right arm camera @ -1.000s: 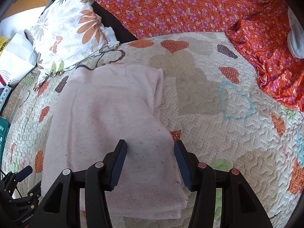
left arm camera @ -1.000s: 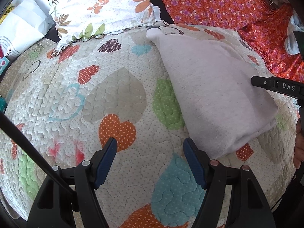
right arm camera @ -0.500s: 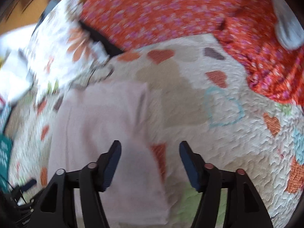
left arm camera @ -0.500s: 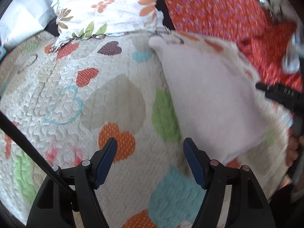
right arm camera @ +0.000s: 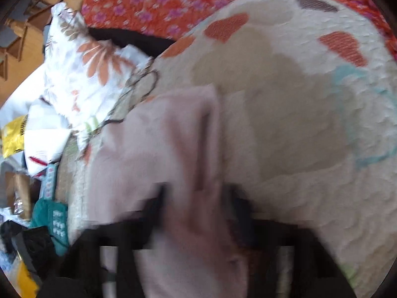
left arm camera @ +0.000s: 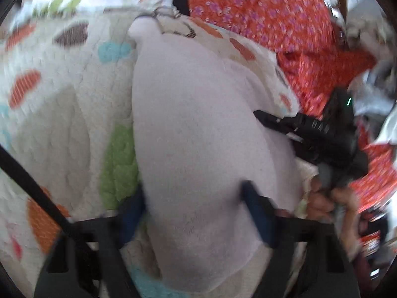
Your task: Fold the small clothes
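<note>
A folded pale pink garment (left arm camera: pixel 196 134) lies on the heart-print quilt (left arm camera: pixel 62 114). My left gripper (left arm camera: pixel 193 213) is open, its blue pads either side of the garment's near end, close above it. My right gripper (right arm camera: pixel 196 208) is also over the garment (right arm camera: pixel 168 134), its fingers straddling a raised fold near the right edge; the view is blurred, and the jaws look apart. The right gripper also shows in the left wrist view (left arm camera: pixel 310 134), at the garment's right side, held by a hand.
A floral pillow (right arm camera: pixel 82 69) lies at the quilt's far left. An orange flowered cloth (left arm camera: pixel 260 17) covers the back and right. Bags, boxes and clutter (right arm camera: pixel 29 154) sit beyond the quilt's left edge.
Both grippers have moved fast toward the garment and swung. The left one has gone from beside it to straddling its near end. The right one has dropped closer onto it.
</note>
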Tool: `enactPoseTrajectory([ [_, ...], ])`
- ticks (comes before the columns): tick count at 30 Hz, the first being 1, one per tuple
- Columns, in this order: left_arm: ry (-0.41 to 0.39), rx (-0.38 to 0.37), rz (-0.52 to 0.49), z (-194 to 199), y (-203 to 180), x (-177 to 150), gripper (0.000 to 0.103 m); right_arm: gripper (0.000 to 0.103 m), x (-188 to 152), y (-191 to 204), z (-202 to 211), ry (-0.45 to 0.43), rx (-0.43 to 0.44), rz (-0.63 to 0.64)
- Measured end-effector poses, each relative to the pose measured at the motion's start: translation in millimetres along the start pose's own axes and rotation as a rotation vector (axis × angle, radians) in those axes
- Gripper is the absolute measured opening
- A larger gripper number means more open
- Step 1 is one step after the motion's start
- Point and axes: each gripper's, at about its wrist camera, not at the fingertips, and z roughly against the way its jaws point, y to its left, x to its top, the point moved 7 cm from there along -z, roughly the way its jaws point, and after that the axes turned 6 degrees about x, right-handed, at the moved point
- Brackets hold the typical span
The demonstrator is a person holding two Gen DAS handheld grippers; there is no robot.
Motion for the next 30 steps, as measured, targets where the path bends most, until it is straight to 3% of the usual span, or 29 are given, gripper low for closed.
enactPoseTrajectory([
  [3, -0.024, 0.005, -0.029, 13.4, -2.8, 2.5, 0.038, 0.029, -1.2, 6.1, 7.1, -0.013, -0.023, 0.005],
  [8, -0.018, 0.032, -0.058, 17.1, -1.4, -4.9, 0.033, 0.029, -4.8, 4.0, 9.3, -0.013, -0.044, -0.009],
  [16, -0.022, -0.028, -0.022, 35.8, 6.2, -4.9, 0.027, 0.026, -9.4, 7.2, 21.4, -0.012, 0.082, -0.109],
  [18, -0.014, -0.012, -0.034, 33.1, 5.8, -7.4, 0.030, 0.028, -13.1, 5.3, 21.2, -0.007, 0.059, -0.100],
  [23, -0.014, 0.107, -0.100, 29.8, 6.6, -21.0, 0.045, 0.048, -15.1, 2.8, 24.9, -0.024, -0.064, -0.027],
  [25, -0.030, 0.122, -0.133, 35.6, 4.3, -24.6, 0.049, 0.048, -12.0, 11.3, 37.7, -0.077, -0.124, 0.040],
  [30, -0.155, 0.165, -0.159, 65.2, 3.7, -26.8, 0.061, 0.045, -8.7, 39.8, 78.0, -0.247, -0.261, 0.220],
])
